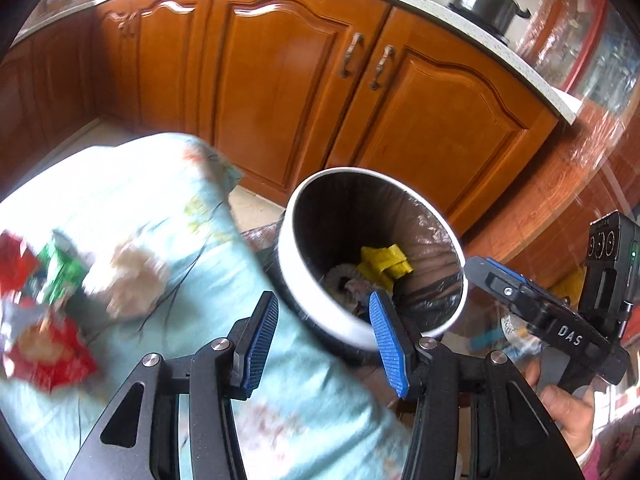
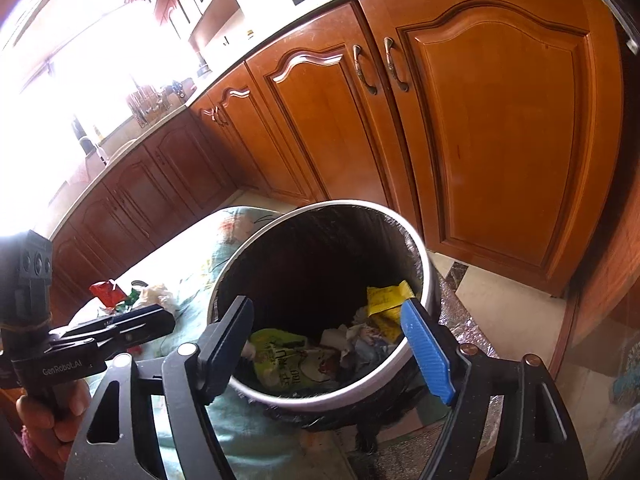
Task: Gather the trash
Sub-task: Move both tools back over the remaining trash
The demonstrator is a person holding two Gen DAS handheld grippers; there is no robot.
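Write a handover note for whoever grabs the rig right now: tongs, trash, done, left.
Left tongs: open, nothing between them, near the bin's near rim.
Right tongs: open wide, empty, above the bin mouth.
Round white-rimmed trash bin with black liner: stands beside the pale blue floral cloth.
Done: yellow wrapper, green snack packet and crumpled papers lie in the bin.
Left: on the cloth, red wrappers, a green wrapper and a crumpled whitish paper wad, blurred in the left view. Pick each and drop it in the bin.
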